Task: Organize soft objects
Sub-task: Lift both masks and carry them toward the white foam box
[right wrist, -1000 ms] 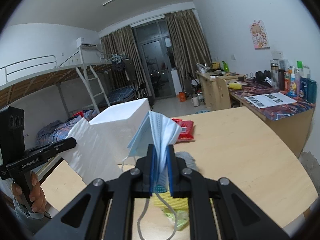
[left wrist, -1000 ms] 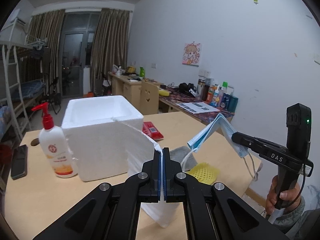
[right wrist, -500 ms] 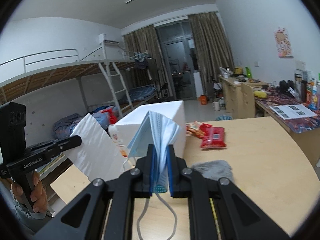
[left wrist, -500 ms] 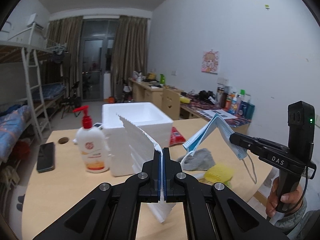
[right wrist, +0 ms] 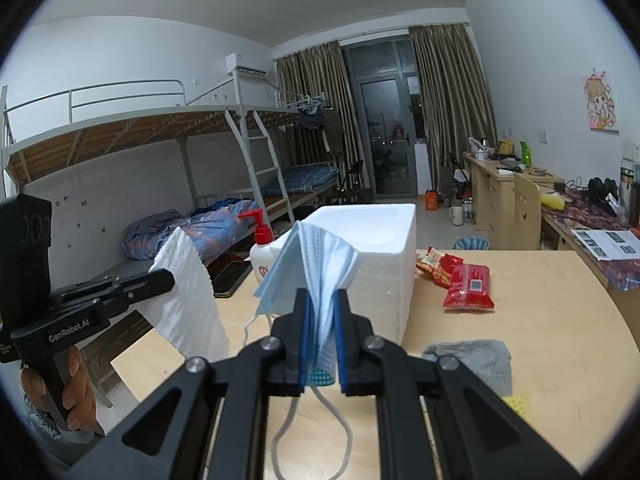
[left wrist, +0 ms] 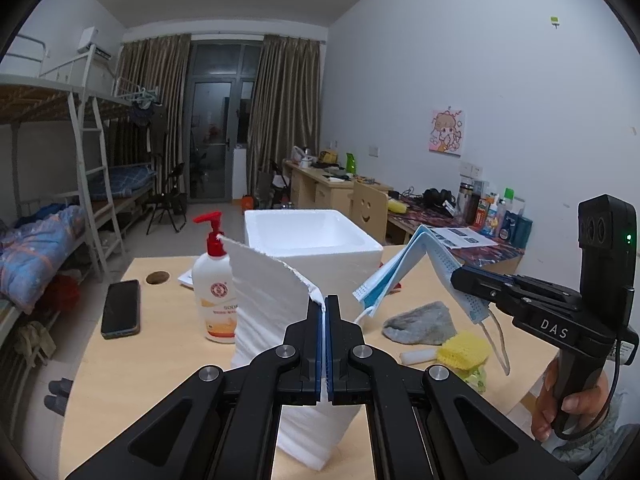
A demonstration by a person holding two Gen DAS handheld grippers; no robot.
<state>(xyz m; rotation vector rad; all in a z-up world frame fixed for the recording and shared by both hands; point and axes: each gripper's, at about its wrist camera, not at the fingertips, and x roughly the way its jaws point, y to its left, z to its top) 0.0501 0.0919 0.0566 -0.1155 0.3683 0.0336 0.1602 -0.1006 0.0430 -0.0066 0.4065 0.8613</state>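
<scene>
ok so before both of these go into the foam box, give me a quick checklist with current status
1. Left claw shut on the white foam sheet: ok.
2. Right claw shut on the blue face masks: ok.
3. Foam box open on top: ok.
4. Box interior free of other things: cannot tell, the bottom is hidden.
5. Mask ear loops hanging free of the table: ok.
6. Grey cloth and yellow sponge put away: not ok, both lie on the table.

Pump bottle's printed label (left wrist: pixel 218 308) half hidden behind white foam sheet (left wrist: pixel 272 312), yellow sponge (right wrist: pixel 516 403) mostly behind gripper arm, desk papers' print (right wrist: pixel 608 242) illegible.
</scene>
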